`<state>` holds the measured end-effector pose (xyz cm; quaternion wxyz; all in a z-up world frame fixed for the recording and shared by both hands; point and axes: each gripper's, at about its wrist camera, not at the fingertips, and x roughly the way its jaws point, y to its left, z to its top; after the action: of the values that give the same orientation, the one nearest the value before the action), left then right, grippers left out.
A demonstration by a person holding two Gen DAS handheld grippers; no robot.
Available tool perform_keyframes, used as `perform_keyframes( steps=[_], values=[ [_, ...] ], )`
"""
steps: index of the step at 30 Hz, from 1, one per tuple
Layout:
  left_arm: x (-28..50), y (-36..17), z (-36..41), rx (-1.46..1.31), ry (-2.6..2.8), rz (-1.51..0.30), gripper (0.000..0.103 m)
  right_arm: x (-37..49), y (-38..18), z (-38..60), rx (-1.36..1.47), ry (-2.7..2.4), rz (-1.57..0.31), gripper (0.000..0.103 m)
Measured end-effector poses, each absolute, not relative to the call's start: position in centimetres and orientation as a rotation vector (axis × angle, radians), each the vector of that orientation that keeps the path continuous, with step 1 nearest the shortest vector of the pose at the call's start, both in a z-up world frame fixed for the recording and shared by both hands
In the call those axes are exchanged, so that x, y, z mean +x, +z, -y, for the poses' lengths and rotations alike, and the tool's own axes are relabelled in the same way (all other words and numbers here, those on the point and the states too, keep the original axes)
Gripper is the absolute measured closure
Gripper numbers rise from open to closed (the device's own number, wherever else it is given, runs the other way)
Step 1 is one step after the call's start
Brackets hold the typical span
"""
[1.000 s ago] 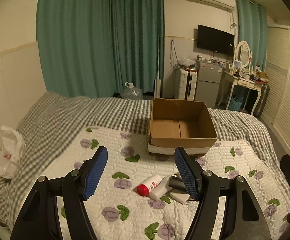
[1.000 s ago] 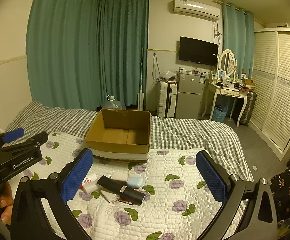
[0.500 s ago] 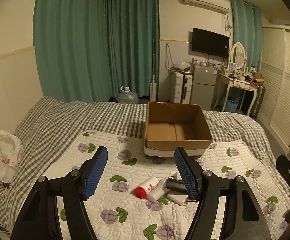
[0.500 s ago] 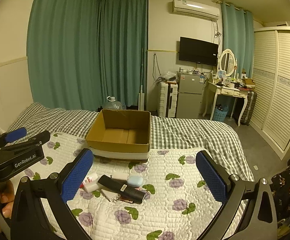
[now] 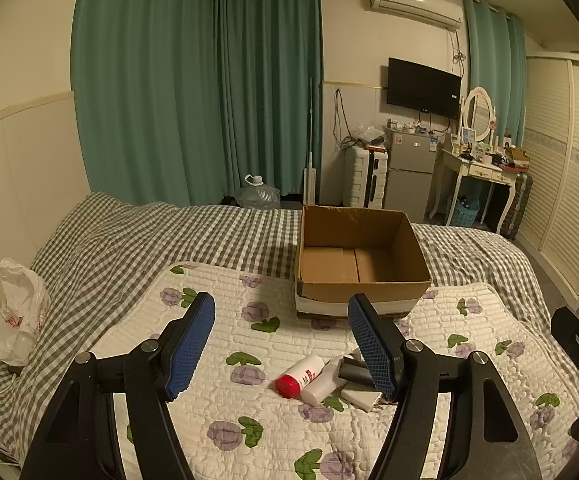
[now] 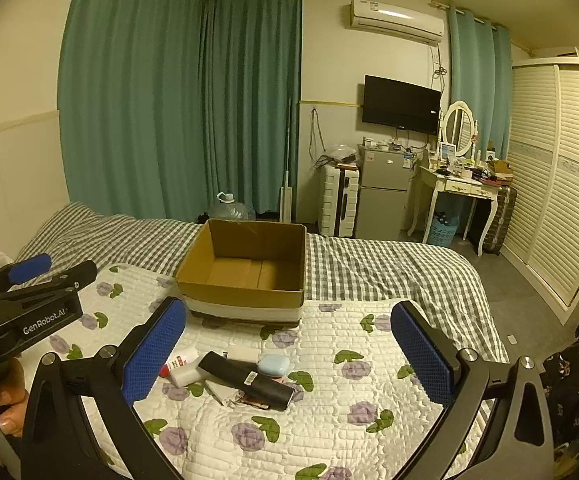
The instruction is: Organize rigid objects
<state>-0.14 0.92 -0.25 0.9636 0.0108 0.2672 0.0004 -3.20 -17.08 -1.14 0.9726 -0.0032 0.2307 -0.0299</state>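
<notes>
Cardboard box (image 6: 245,270) sits empty on the bed (image 6: 369,268); we hold both hand-held grippers, left (image 5: 281,344) and right (image 6: 289,348), wide, gripping nothing.

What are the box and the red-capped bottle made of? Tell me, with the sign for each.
Box: looks like corrugated cardboard, matte brown, with folded flaps meeting in a seam on its floor. Red-capped bottle: probably plastic, with a smooth white body, printed label and glossy red cap.

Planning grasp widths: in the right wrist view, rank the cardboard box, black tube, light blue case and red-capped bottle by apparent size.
1. cardboard box
2. black tube
3. red-capped bottle, partly hidden behind a finger, and light blue case: too alike to rank.
</notes>
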Motion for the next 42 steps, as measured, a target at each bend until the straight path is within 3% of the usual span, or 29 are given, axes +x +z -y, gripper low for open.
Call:
perform_keyframes(
  steps=[32, 42],
  values=[
    [-0.5, -0.2, -0.7, 0.024, -0.024, -0.516, 0.031, -3.4, -0.8, 17.1, 0.0, -0.036, -0.446, 0.0],
    [0.9, 2.2, -1.1, 0.051, -0.064, -0.445, 0.031, -2.3, 0.0, 18.0, -0.033, -0.041, -0.413, 0.0]
  ],
)
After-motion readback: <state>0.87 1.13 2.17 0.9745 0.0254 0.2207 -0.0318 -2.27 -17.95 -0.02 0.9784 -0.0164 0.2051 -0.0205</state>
